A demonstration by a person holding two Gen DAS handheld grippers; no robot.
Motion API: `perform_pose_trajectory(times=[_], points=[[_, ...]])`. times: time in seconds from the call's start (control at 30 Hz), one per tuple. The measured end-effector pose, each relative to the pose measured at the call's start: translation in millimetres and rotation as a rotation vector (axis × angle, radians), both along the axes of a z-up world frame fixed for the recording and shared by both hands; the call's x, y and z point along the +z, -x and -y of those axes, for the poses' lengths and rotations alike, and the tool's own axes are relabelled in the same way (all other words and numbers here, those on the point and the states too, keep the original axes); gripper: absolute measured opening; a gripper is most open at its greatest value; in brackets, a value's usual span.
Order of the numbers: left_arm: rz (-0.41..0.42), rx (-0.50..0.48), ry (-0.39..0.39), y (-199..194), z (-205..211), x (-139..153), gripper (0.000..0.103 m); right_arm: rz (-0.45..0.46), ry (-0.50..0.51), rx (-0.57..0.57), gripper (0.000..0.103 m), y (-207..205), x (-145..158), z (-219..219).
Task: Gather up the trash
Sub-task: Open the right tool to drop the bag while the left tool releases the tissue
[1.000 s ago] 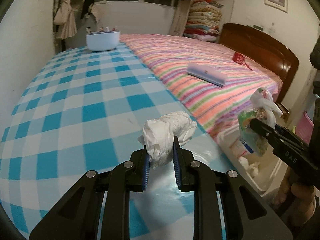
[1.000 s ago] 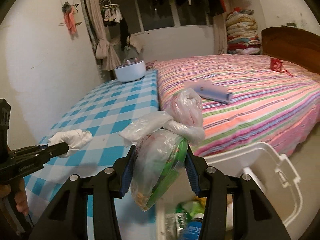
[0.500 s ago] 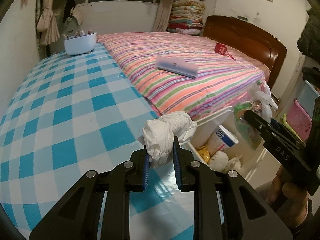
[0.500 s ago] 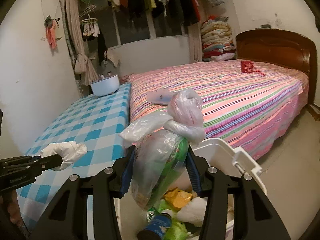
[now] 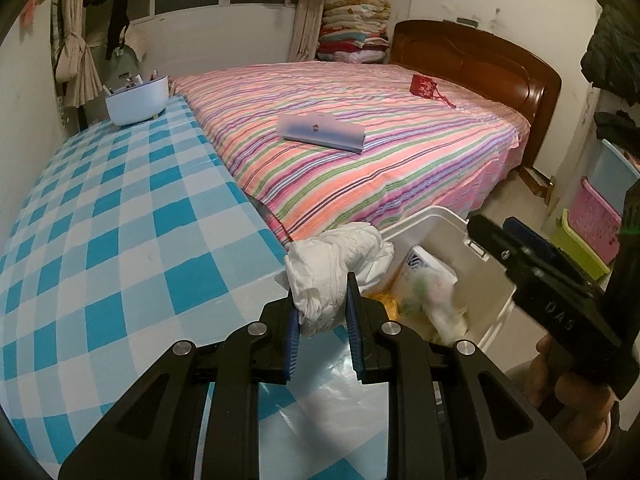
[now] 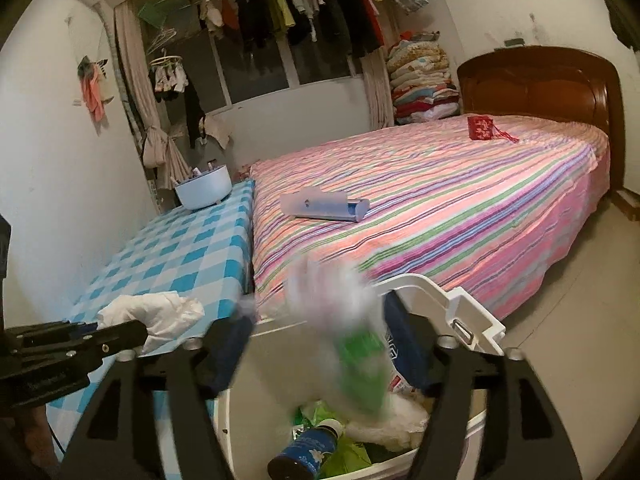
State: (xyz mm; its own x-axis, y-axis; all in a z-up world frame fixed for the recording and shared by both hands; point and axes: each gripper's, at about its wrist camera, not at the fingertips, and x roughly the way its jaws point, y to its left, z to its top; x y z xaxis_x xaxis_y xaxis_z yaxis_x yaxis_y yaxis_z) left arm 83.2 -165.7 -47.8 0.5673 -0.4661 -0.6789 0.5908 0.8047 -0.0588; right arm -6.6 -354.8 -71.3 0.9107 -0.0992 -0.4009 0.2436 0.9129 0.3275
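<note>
Gripping white wad (image 5: 332, 276), left tongs (image 5: 322, 344) beside bin (image 5: 444, 224).

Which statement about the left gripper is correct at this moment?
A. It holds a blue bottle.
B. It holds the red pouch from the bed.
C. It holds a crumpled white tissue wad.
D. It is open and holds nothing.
C: in the left wrist view, the left gripper has its jaws closed on the crumpled white tissue wad, beside the white bin.

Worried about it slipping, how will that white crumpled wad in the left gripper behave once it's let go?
The white wad looks soft and crumpled, squeezed between the left gripper's pads, so probably light and floppy. Likely drops limp, won't roll.
</note>
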Motion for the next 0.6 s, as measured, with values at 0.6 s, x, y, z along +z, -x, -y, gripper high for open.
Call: perform_pose_trajectory(times=[0.6], points=[[-0.025, -0.091, -0.046, 0.2, 50.5, -11.4, 0.02, 0.117, -0.178, -0.163, 0.073, 42.5, 21.1, 47.0]])
